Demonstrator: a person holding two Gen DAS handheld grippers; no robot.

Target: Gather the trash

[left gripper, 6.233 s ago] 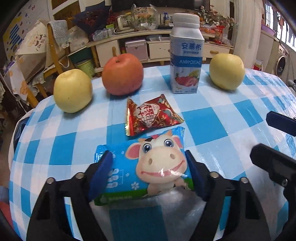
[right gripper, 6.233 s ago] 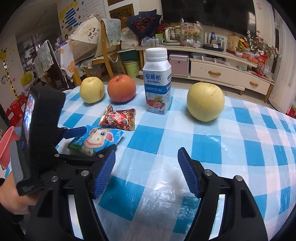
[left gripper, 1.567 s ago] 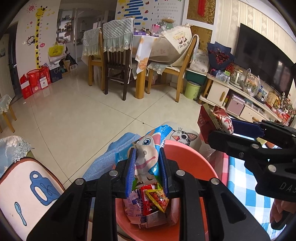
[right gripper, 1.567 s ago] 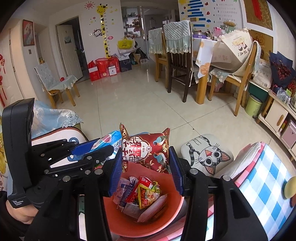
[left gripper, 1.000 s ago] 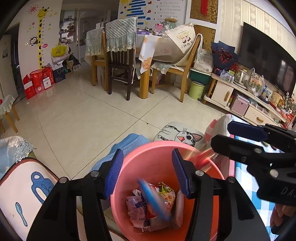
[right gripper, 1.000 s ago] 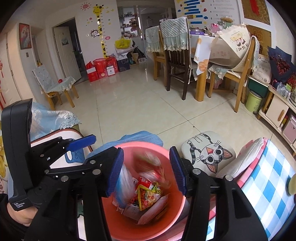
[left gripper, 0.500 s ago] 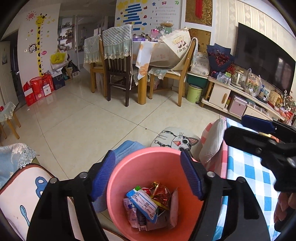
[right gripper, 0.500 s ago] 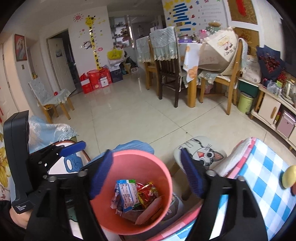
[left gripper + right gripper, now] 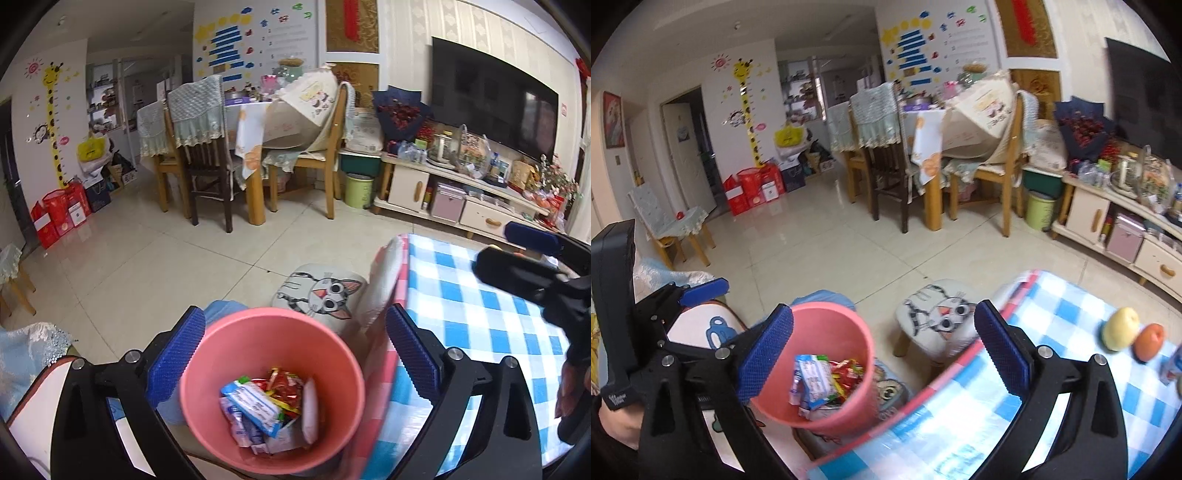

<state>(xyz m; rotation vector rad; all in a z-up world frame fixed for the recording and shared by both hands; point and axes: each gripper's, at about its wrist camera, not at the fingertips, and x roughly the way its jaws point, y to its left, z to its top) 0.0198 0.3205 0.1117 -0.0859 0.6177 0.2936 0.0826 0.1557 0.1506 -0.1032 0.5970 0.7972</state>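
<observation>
We found both tools wide and empty: the left gripper (image 9: 294, 358) and right gripper (image 9: 882, 354), jaws just having opened. The blue wrapper (image 9: 255, 404) and red wrapper (image 9: 286, 387) lay inside the pink bin (image 9: 225, 347), beside the checked table (image 9: 480, 317). 2 fruits (image 9: 1134, 334) sat on that table.

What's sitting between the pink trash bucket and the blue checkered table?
In the right wrist view, a small stool with a cartoon cat cushion stands between the round pink plastic bucket and the blue-and-white checkered tablecloth table.
</observation>
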